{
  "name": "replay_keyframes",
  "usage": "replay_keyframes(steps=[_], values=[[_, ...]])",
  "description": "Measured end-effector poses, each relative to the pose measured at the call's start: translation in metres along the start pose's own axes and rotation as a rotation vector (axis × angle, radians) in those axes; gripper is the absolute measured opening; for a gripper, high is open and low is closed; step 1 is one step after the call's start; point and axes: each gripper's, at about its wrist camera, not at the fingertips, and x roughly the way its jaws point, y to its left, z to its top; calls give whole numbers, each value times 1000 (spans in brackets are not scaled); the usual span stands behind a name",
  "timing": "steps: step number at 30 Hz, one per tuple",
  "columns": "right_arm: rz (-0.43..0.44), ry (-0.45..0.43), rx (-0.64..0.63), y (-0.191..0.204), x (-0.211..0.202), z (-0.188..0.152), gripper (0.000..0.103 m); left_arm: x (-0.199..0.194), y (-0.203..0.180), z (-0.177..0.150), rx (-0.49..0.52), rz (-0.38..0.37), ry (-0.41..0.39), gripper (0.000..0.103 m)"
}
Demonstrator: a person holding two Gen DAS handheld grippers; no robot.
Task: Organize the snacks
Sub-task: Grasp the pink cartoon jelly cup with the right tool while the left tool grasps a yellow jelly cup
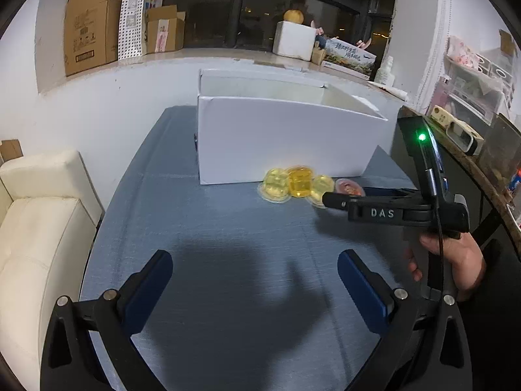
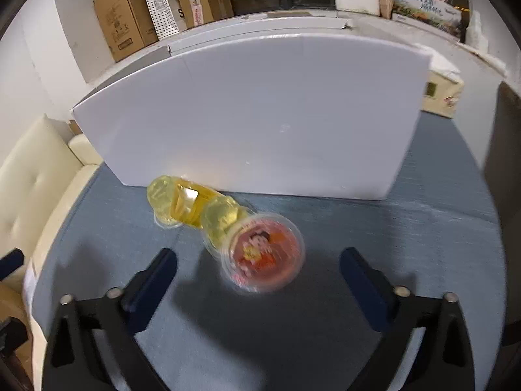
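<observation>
Translucent jelly cups are clustered against the front wall of the white open-topped box [image 2: 254, 120], at centre frame in both views, presumably staged for loading into it. Four are counted: two pale yellow jelly cups [image 1: 276, 184], one amber jelly cup [image 1: 300, 182] and one red-lidded jelly cup [image 2: 265, 254] printed with a cartoon figure. The right gripper [image 2: 259, 268] is held spread wide just short of the red-lidded cup, seemingly lined up to take it first. The left gripper [image 1: 255, 268] is held open and empty over the blue tablecloth [image 1: 195, 221], low in frame.
</observation>
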Motion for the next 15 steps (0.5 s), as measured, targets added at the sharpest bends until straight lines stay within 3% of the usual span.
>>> replay_keyframes(steps=[1,2,8,15], values=[[-10,5,-2,-1,2,0,59,3,2,0,-2,0,6,103],[-15,-6,-5,-1,0,0,49,6,2,1,-2,1,10,103],[34,-33,-12,0,-17,-13,49,31,5,22,-3,39,4,103],[78,-94,39,2,-58,-34,49,92,-4,54,-26,82,60,103]])
